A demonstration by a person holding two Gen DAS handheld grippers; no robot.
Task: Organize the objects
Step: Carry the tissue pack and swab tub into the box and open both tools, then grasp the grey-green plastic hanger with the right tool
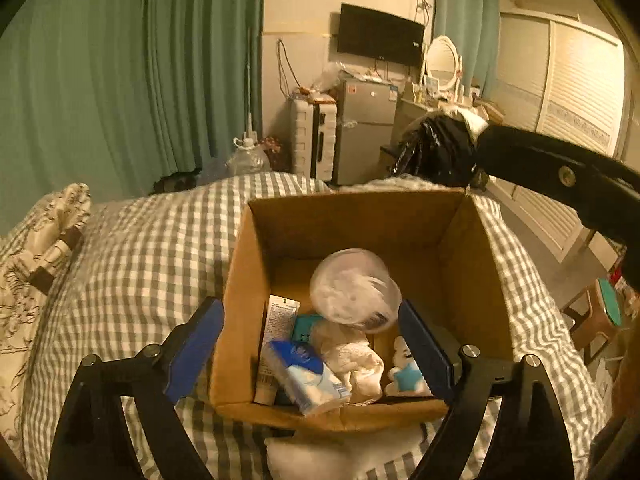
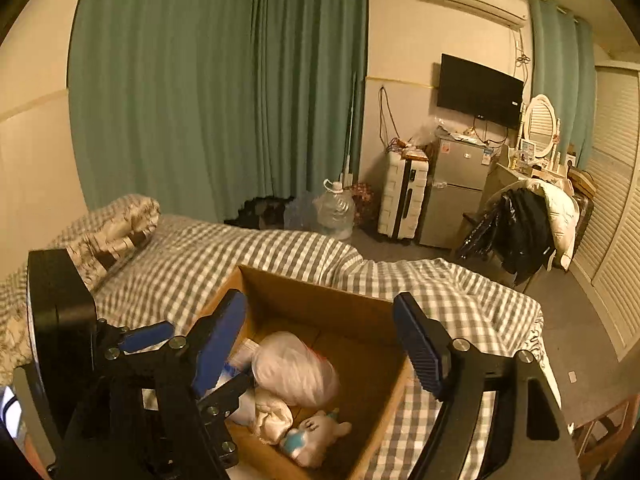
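An open cardboard box [image 1: 248, 280] [image 2: 320, 292] sits on the checked bedding. On top of its contents lies a clear round plastic container with white filling [image 1: 354, 286] [image 2: 296, 372], slightly blurred. Under and beside it are a blue-and-white tissue pack [image 1: 308, 376], a white tube [image 1: 276, 340], a teal carton [image 1: 306, 326], a white cloth [image 1: 352, 356] [image 2: 272, 412] and a small white plush toy [image 1: 404, 372] [image 2: 316, 432]. My left gripper [image 1: 310, 346] hangs open over the box's near edge with nothing between its pads. My right gripper [image 2: 318, 342] is open above the box, also holding nothing.
The bed's grey-and-white checked cover [image 1: 140, 260] [image 2: 224, 256] surrounds the box, with a patterned pillow [image 1: 44, 240] at the left. Beyond the bed stand a water jug [image 2: 336, 208], a white suitcase [image 2: 404, 196], a small fridge [image 2: 460, 188] and a chair draped with clothes [image 2: 520, 224].
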